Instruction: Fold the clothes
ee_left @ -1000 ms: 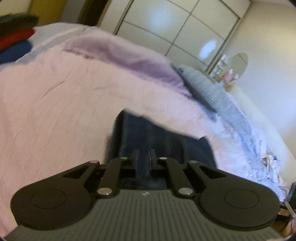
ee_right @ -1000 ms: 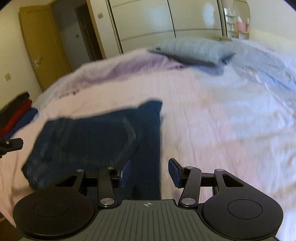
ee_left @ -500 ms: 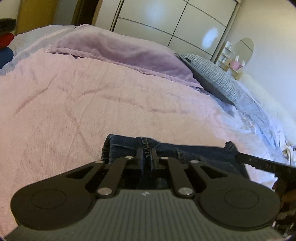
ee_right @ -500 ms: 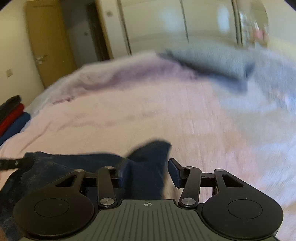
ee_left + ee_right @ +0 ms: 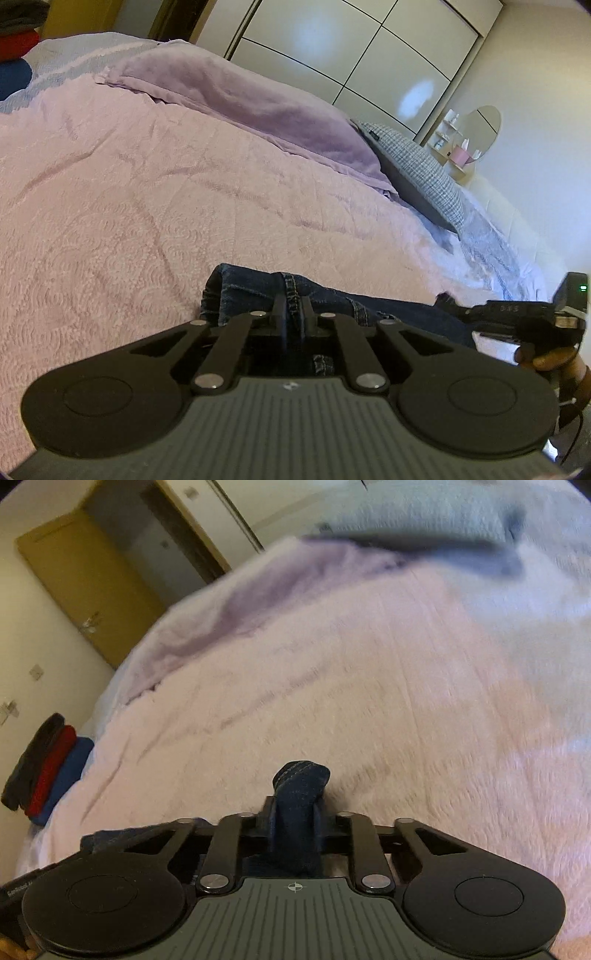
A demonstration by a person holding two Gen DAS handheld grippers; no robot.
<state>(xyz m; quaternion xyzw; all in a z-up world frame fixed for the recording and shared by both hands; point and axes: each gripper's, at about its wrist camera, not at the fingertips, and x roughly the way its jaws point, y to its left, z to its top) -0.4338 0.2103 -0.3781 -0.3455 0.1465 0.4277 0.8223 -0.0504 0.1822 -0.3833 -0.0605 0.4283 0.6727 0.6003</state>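
Note:
Dark blue jeans (image 5: 251, 291) lie on the pink bedspread (image 5: 110, 206) right in front of both grippers. My left gripper (image 5: 293, 308) is shut on a seamed edge of the jeans. My right gripper (image 5: 293, 812) is shut on a bunched fold of the jeans (image 5: 301, 779) that sticks up between its fingers. The right gripper also shows at the right edge of the left wrist view (image 5: 517, 314), held by a hand. Most of the jeans are hidden under the gripper bodies.
A lilac blanket (image 5: 251, 99) and a grey checked pillow (image 5: 417, 173) lie at the bed's far side. A stack of folded dark, red and blue clothes (image 5: 44, 768) sits at the left edge. White wardrobe doors (image 5: 351, 55) stand behind.
The right gripper was open a second ago and has shut on the jeans. Both grippers have drawn the jeans back toward the near edge, so less fabric shows.

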